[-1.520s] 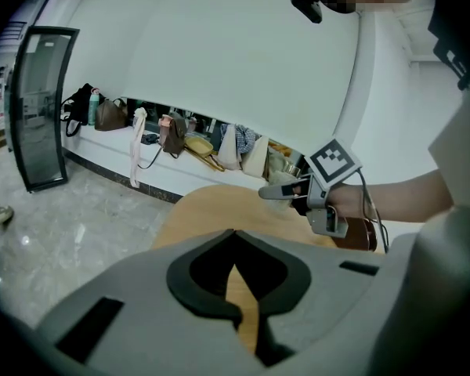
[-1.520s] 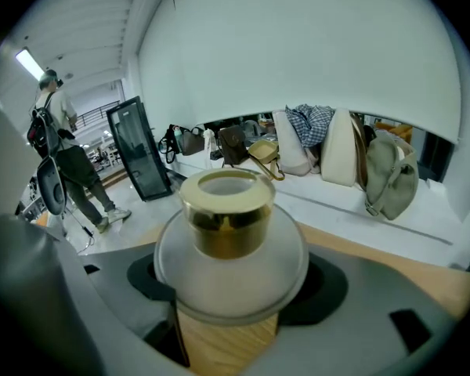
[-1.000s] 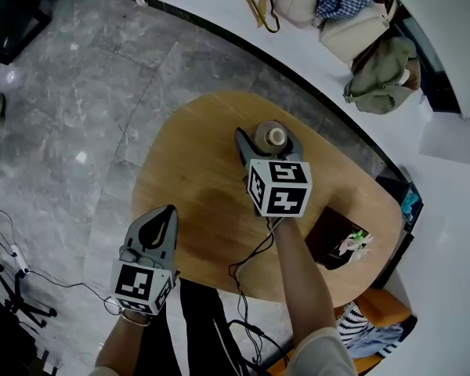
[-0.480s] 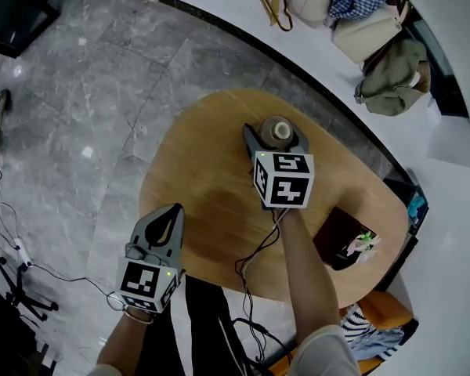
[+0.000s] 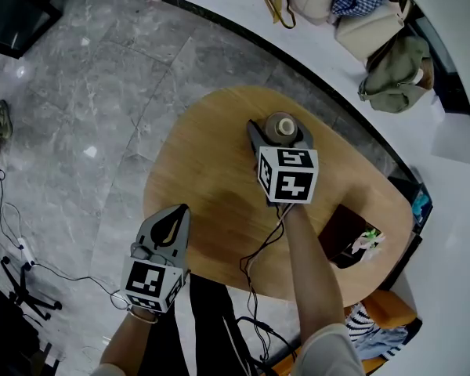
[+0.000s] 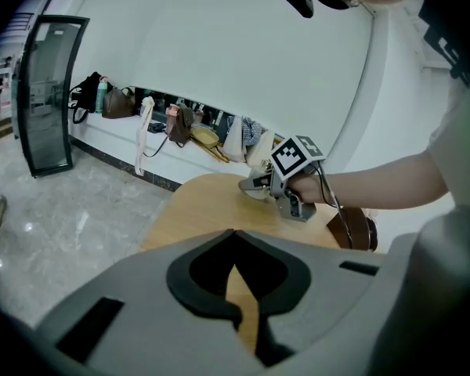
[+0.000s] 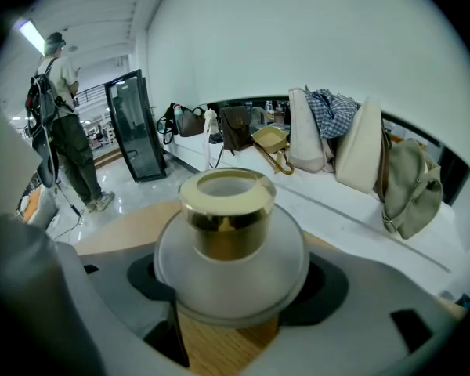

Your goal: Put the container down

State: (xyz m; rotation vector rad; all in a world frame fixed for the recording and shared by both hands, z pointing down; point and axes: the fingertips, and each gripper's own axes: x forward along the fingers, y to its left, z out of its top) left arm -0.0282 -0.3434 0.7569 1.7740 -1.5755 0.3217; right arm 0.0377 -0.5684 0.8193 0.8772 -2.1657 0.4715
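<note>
The container [image 5: 280,126] is a frosted, round-bodied bottle with a gold cap, upright over the far part of the oval wooden table [image 5: 204,155]. My right gripper [image 5: 280,133] is shut on it, one jaw against each side of its body. In the right gripper view the container [image 7: 229,241] fills the middle between the pads, with table wood [image 7: 133,225] showing beneath it. Whether its base touches the wood is hidden. My left gripper [image 5: 179,211] hangs at the table's near left edge, shut and holding nothing; its tips [image 6: 235,232] meet.
A dark brown case [image 5: 343,233] with a small pale item on it lies at the table's right end. Bags [image 5: 376,30] line the white ledge beyond. An orange bag [image 5: 384,312] sits below the table. A person [image 7: 59,124] stands far left by a black glass panel [image 7: 141,124].
The head view has drifted slightly. Neither gripper has visibly moved relative to the table, and the right one still grips the container.
</note>
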